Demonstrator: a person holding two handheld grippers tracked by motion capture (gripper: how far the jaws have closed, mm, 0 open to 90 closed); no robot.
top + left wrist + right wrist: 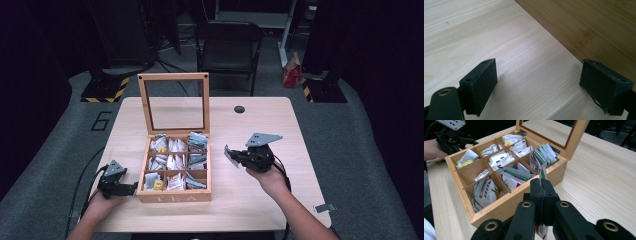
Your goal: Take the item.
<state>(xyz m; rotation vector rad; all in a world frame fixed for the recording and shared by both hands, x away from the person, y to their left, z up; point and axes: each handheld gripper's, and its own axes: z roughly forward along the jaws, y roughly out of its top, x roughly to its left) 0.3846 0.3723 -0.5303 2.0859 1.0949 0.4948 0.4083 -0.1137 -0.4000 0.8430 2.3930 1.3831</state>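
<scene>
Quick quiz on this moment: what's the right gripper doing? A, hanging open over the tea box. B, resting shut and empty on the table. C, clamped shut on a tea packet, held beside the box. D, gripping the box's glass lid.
C: the right gripper has its jaws closed on a thin tea packet, held up beside the open wooden tea box, clear of its lid.

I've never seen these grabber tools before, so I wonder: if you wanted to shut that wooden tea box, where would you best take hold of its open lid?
Probably the lid's free top rail, reached from above or behind. The lid stands upright on hinges at the back of the tea box, and that thin flat rail is farthest from them, so the jaws could pinch it and swing it down easily.
</scene>
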